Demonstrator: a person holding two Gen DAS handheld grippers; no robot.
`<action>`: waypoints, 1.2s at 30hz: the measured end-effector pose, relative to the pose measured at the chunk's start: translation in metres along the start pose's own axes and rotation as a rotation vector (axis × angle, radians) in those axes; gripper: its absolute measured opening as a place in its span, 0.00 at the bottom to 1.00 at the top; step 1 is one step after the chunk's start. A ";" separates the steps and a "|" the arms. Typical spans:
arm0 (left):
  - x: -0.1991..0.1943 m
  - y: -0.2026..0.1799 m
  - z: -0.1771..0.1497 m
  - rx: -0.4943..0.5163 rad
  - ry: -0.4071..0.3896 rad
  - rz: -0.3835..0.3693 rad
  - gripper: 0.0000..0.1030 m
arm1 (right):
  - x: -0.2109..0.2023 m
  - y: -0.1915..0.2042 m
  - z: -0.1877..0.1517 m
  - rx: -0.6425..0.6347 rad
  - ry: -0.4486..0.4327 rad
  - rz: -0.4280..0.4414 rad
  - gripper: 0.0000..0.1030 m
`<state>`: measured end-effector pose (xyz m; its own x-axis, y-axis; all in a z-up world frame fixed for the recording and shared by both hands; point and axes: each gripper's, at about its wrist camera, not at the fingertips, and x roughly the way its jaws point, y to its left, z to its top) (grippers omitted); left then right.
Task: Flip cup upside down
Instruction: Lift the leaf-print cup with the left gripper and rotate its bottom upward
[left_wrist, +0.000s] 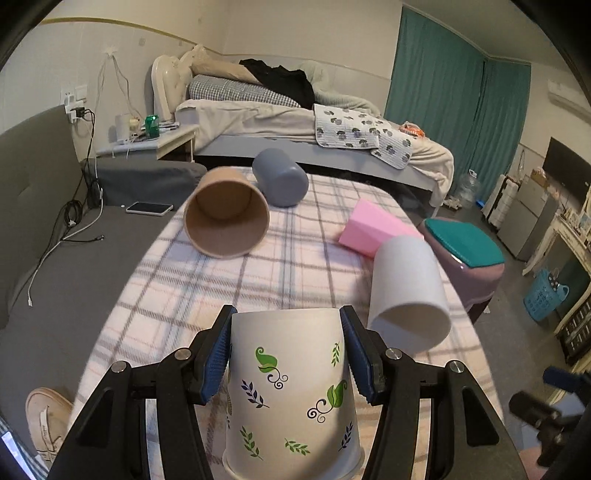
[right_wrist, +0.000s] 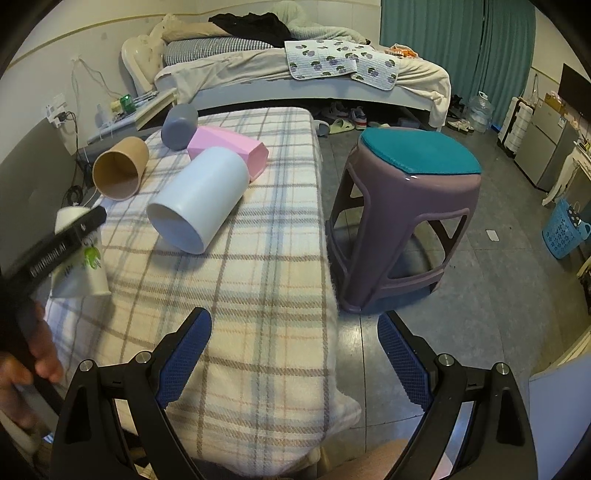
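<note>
Leaf-printed cup, rim down on plaid counter, clamped by left hand-held gripper. Beyond cup: white cup, brown cup, both toppled, empty. Right hand-held gripper spread wide, holding nothing.

plaid-covered table, toppled cups

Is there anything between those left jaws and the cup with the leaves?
Nothing visible: the left gripper has its blue pads against both sides of the leaf-printed paper cup, which stands rim down on the plaid cloth.
</note>
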<state>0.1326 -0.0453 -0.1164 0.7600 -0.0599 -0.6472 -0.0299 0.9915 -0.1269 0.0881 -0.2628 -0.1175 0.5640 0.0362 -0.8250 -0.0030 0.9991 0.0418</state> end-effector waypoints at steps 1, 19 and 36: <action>-0.001 -0.001 -0.003 0.009 0.004 0.000 0.56 | 0.001 0.000 0.000 0.001 0.002 -0.002 0.89; -0.045 -0.006 -0.044 0.126 0.102 -0.028 0.59 | -0.010 0.010 -0.003 0.009 -0.032 0.025 0.89; -0.012 -0.028 -0.021 0.170 0.051 -0.034 0.58 | -0.023 0.016 -0.005 -0.008 -0.052 0.030 0.89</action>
<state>0.1112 -0.0743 -0.1209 0.7247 -0.0948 -0.6825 0.1085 0.9938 -0.0229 0.0705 -0.2475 -0.1006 0.6054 0.0654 -0.7933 -0.0274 0.9977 0.0613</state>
